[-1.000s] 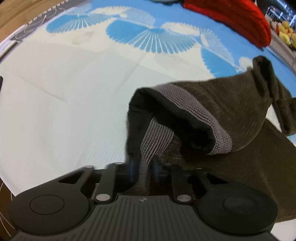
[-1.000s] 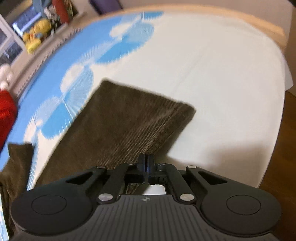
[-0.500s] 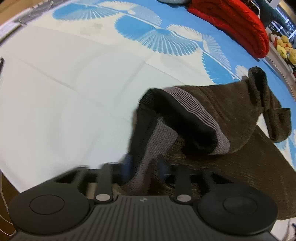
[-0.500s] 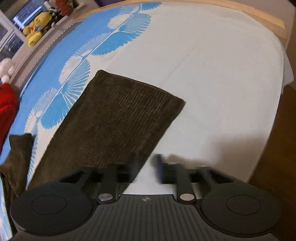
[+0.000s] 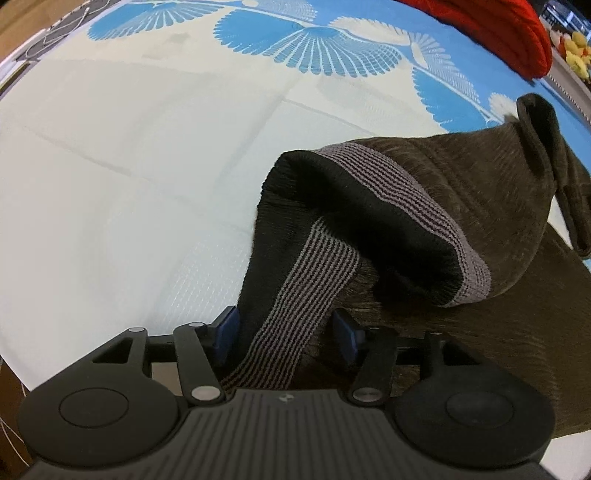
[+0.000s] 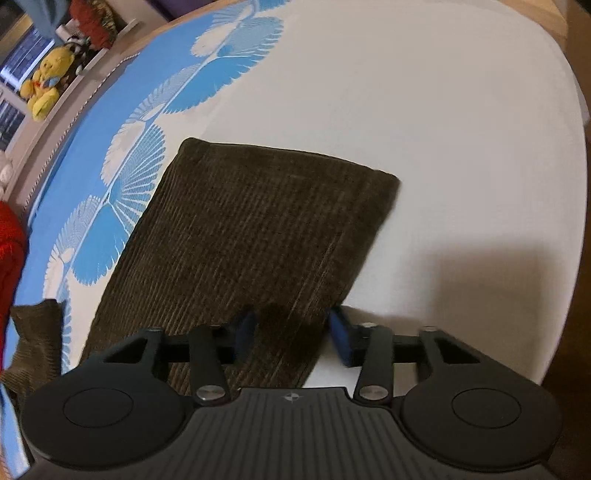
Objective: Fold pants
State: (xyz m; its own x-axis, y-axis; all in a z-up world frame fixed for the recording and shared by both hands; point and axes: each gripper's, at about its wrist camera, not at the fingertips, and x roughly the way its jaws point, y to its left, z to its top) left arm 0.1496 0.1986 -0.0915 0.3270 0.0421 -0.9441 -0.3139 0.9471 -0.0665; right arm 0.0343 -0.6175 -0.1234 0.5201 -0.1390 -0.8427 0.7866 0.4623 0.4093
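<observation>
Brown corduroy pants lay on a bed sheet printed white with blue fan shapes; the waist end sat bunched in the left wrist view, the grey striped waistband gaping open with a dark lining inside; one strip of that waistband ran down between the blue pads of the left gripper. The left jaws had just been opening and stood released, pads apart on either side of the strip; whether the left pad touched the cloth could not be told. A loose brown tie or loop hung at the far right of the waist.

Right wrist view: a pant leg lay flat and straight on the sheet, its hem toward the white area; the right gripper straddled the leg's near edge. Its jaws had just been closing, yet a gap showed at each pad; cloth lay between them, not clenched; the right pad sat at the fabric's edge over bare sheet.

A red knitted item lay at the far side of the bed; a yellow plush toy sat on a ledge beyond.
</observation>
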